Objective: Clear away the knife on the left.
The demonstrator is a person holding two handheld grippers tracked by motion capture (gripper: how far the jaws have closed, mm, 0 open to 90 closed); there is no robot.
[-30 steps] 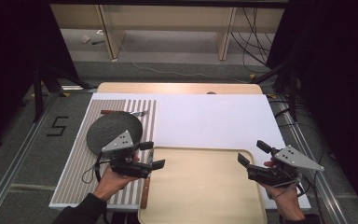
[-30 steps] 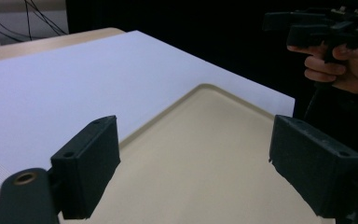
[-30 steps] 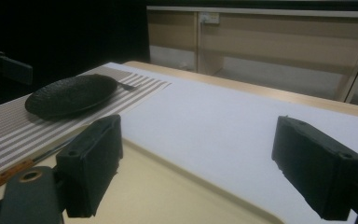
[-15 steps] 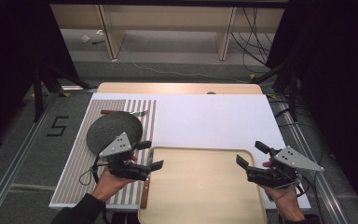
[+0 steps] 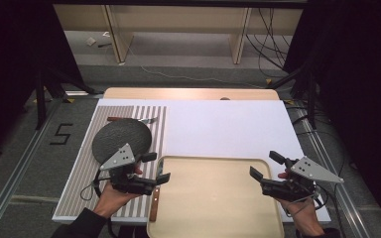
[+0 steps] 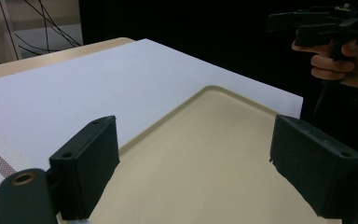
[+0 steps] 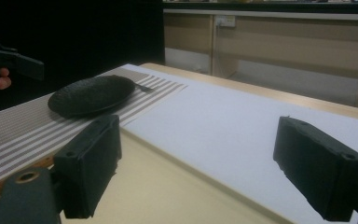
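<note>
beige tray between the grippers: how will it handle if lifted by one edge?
The tray looks like one moulded piece with a raised rim, so it is probably stiff and will not sag. It is wide, flat and holds nothing, so likely light but prone to tilt from a single edge grip. Its smooth surface may slip in the fingers.

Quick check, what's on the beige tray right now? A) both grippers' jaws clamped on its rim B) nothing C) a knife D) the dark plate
B: the tray has a bare surface in the high view; the dark plate sits on the striped mat to its left, and the left gripper and right gripper hover open at the tray's two sides.
</note>
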